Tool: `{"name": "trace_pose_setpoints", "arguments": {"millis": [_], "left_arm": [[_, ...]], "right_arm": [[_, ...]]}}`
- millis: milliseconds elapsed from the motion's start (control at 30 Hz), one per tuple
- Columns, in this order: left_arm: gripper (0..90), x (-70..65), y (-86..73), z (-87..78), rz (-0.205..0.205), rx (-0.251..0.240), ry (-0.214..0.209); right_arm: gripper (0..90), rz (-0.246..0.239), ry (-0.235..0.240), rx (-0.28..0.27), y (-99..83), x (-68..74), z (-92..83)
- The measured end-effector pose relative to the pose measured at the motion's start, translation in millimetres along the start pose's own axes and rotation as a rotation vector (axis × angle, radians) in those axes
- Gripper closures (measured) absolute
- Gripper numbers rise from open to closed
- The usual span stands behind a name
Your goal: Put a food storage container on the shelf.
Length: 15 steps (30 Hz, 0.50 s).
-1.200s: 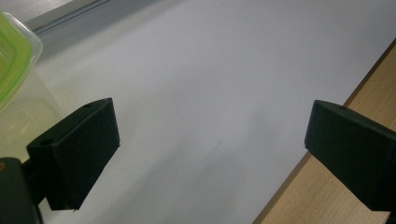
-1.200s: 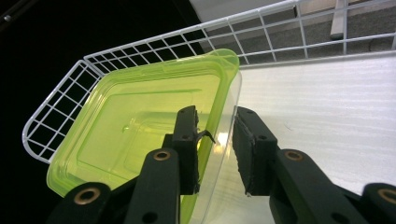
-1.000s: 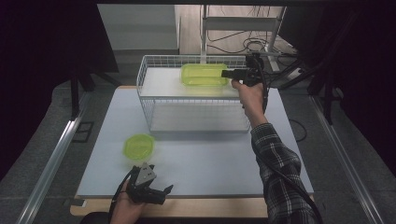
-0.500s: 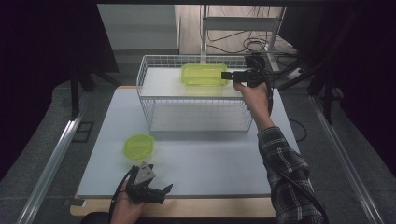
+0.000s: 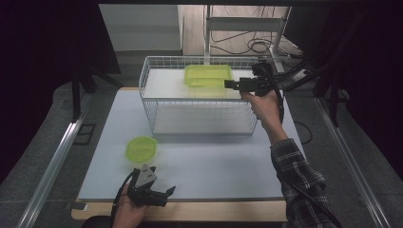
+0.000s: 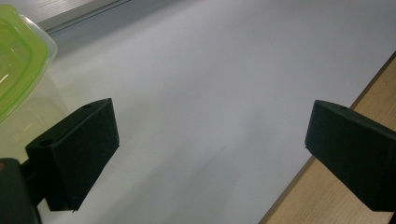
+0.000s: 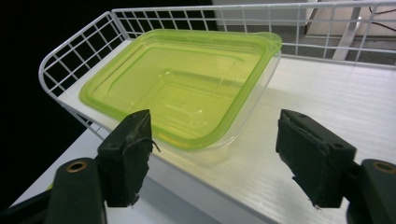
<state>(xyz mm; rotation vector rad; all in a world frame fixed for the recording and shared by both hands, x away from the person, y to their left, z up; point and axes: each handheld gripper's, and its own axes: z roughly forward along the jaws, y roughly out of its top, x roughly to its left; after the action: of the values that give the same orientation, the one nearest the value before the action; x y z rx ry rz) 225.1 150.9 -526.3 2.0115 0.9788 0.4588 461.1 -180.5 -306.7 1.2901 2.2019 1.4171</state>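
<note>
The right tongs (image 5: 230,84) hung at the right end of the white wire basket (image 5: 157,102), pointing across it at the rectangular green container (image 5: 208,75). Their jaws had just been opening and stood spread, with nothing pinched between them. In the right gripper view the container sat just ahead of the tongs (image 7: 215,154), its near corner lying roughly between the two black jaws without touching either pad. The container rested on the white floor of the basket, in the far part, close to the back wire wall, and its green lid (image 7: 177,84) was on.

Down at the near edge of the table (image 5: 214,161), the left tongs (image 5: 164,194) lay low in the person's left hand (image 5: 126,211), jaws spread wide and empty. In the left gripper view the bare white table surface showed between the two black jaws, with the wooden edge strip (image 6: 336,196) off to the right.

A second, smaller green container (image 5: 141,148) stood on the table in front of the basket, just beyond the left tongs. It appeared at the upper left corner of the left gripper view (image 6: 18,60), beside the left jaw, not gripped.

The person's right arm, in a plaid sleeve (image 5: 299,185), reached up along the right side of the table.
</note>
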Motion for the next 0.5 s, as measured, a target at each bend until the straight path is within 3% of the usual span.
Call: {"name": "trace_pose_setpoints", "arguments": {"millis": [500], "left_arm": [[2.7,-0.6,0.5,1.3,-0.006,0.018,-0.014]], "right_arm": [[17.1,-0.070,0.047,-0.001,-23.0,16.1,-16.2]]}}
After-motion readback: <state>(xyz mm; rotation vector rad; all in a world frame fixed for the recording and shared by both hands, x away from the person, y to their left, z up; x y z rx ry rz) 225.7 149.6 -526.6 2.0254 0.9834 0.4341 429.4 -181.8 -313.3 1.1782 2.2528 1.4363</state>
